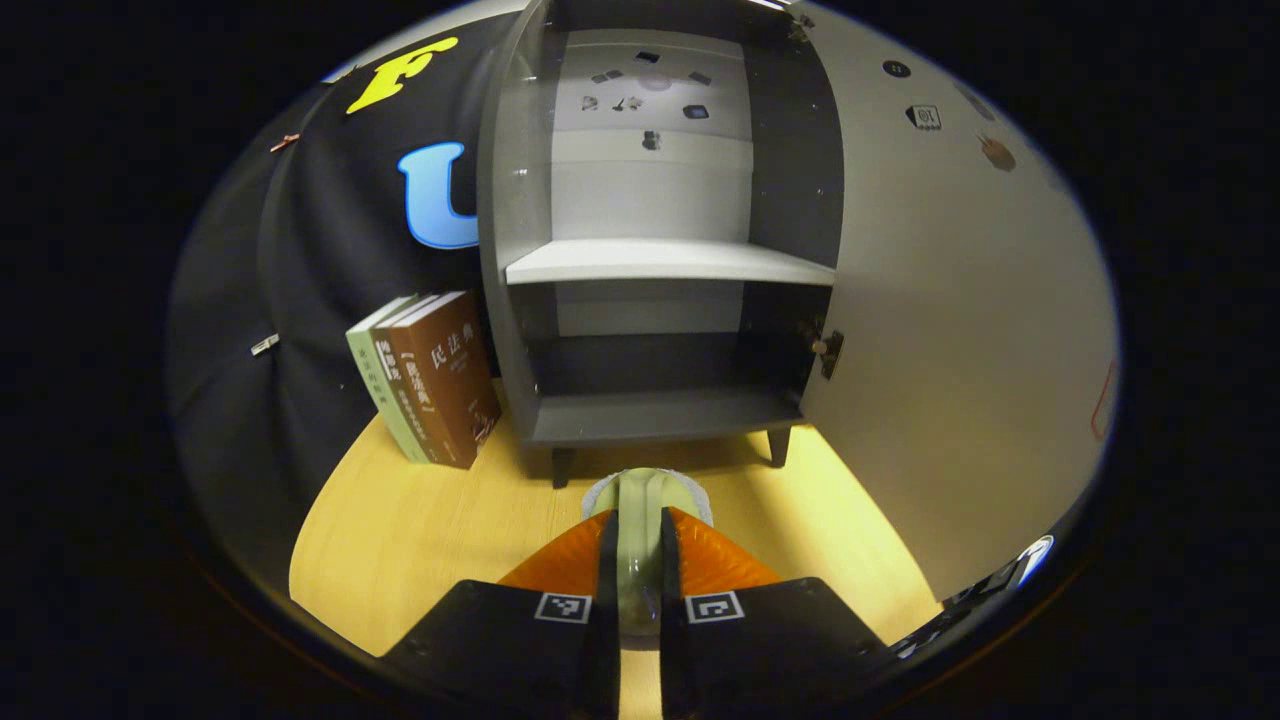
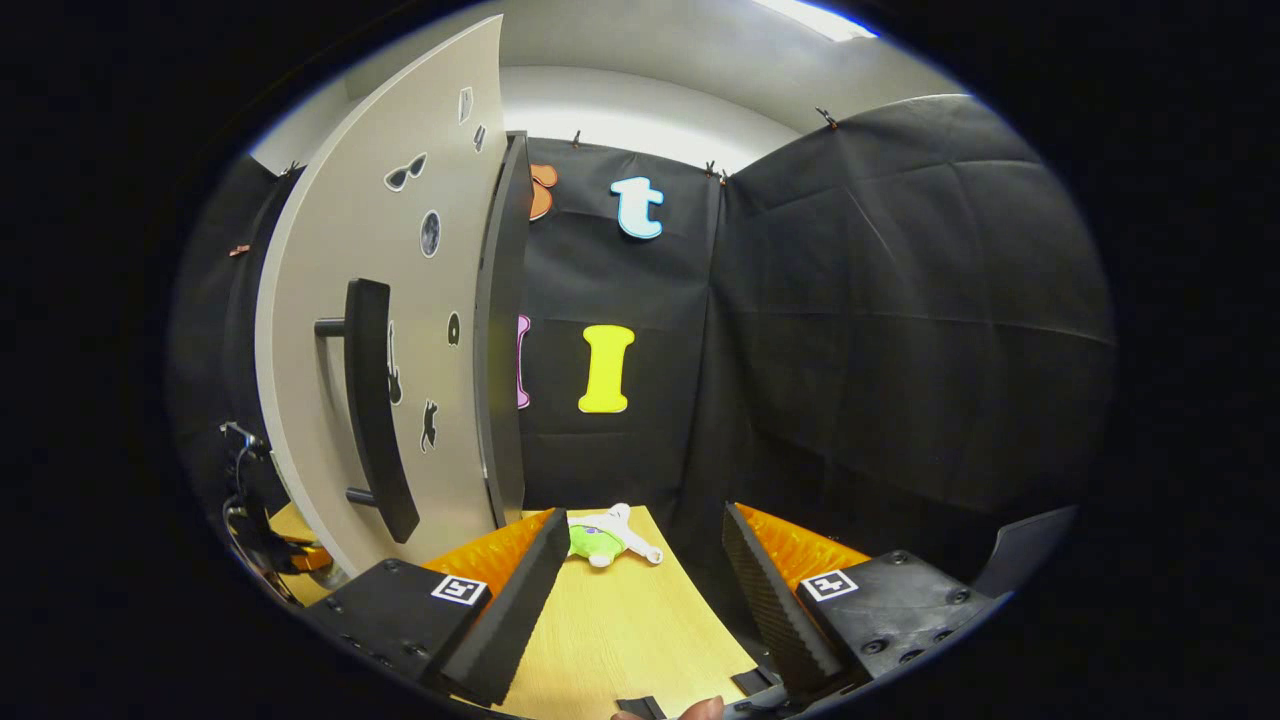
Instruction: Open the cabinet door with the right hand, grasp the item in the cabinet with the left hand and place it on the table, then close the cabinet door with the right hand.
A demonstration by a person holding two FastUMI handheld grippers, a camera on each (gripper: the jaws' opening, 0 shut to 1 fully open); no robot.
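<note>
— What has your left tool [image 1: 637,560] got?

— It's pinching a pale green item [image 1: 640,500], a cup by the look of it, though I can't be sure. Both fingers press on a narrow part of it, and the rounded rest of it pokes out beyond the tips. It sits low over the worktop [image 1: 420,530], just in front of the cabinet [image 1: 660,400].

— And the cabinet?

— Its door [image 1: 960,330] is swung wide to the right. The white shelf [image 1: 665,262] inside is bare, and so is the dark bottom compartment. A few books [image 1: 430,385] lean against the cabinet's left side.

— Your right tool [image 2: 640,590]?

— Fingers spread apart, gripping nothing, above the worktop's edge. From the right gripper view I see the door's outer face with its long dark handle [image 2: 375,410] off to my left, near but not touching. A small stuffed toy [image 2: 607,538], green and white, lies on the worktop between my fingertips, farther back by the booth's wall.
</note>
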